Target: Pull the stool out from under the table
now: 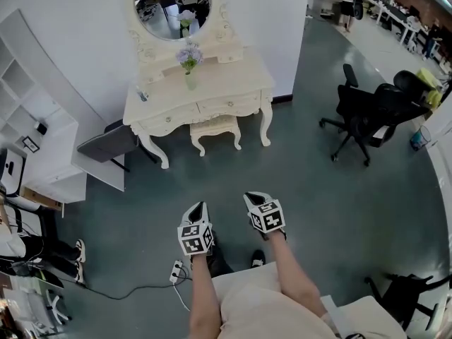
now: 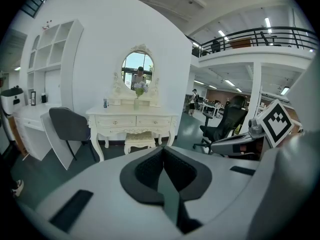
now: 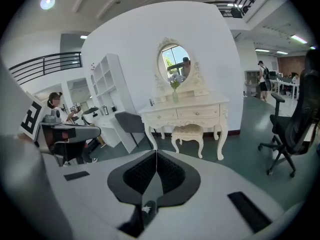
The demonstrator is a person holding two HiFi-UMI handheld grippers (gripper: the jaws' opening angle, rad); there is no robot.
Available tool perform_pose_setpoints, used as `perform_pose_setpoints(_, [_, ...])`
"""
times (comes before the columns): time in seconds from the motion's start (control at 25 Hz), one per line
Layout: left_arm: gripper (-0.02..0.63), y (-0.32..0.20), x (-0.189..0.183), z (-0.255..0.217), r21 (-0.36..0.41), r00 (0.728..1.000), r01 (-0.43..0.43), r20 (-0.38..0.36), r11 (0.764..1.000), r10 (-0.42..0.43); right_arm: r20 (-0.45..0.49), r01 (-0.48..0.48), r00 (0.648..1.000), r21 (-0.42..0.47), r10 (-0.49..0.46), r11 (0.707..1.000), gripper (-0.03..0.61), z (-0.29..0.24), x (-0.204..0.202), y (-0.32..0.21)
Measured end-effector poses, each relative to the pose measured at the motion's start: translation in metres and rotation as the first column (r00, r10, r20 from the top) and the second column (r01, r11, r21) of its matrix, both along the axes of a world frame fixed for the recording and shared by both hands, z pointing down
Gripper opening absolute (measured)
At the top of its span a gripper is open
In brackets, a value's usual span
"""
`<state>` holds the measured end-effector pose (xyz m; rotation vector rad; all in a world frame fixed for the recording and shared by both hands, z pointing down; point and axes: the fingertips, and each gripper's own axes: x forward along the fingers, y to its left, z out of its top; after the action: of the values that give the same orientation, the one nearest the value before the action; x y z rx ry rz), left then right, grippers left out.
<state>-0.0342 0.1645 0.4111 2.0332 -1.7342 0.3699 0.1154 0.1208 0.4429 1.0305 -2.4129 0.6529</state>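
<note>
We are holding the left gripper (image 1: 200, 207) and the right gripper (image 1: 249, 198) side by side, low in front of us, both pointing toward the cream-white carved wooden dressing table (image 1: 226, 83). Neither is carrying anything. The left gripper's dark pads are pressing flat against each other, and the right gripper's pads are meeting the same way with nothing between them. The small cream-white stool with curved legs and a padded top (image 1: 215, 127) is sitting tucked beneath the table's front edge, between its two front legs, well apart from both grippers. An oval mirror in a carved cream frame (image 1: 171, 4) is standing at the back of the table, and a vase of pale purple flowers (image 1: 189, 58) is resting on the tabletop. A dark grey chair (image 1: 107, 143) is sitting just left of the table, and a black wheeled office chair (image 1: 367, 111) is standing well off to the right.
</note>
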Motion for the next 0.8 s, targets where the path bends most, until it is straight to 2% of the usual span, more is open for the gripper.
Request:
perform_pose_setpoints(0.16, [0.015,-0.032,-0.016,-0.006,0.015,0.999,-0.036,-0.013,0.999,0.036,0.023,-0.004,1.000,-0.014,0.005,1.000,0.044,-0.007,-0.019,-0.020])
perform_pose_setpoints(0.28, [0.015,-0.057,-0.028,-0.009,0.020,0.997,-0.071,-0.028,0.997,0.071,-0.016,-0.018,1.000,0.003,0.018,1.000,0.044,-0.010,-0.028,-0.034])
perform_pose_setpoints(0.6, [0.015,-0.105,-0.038,0.004,0.004,0.971,-0.233,-0.058,0.972,0.233,-0.029,-0.179,0.984,-0.031,0.178,0.983,0.044,-0.001,-0.043,-0.063])
perform_pose_setpoints(0.8, [0.015,-0.124,-0.071,0.014,-0.019,0.957,-0.287,-0.060,0.958,0.285,-0.036,-0.203,0.979,-0.055,0.202,0.978,0.044,0.013,-0.086,-0.077])
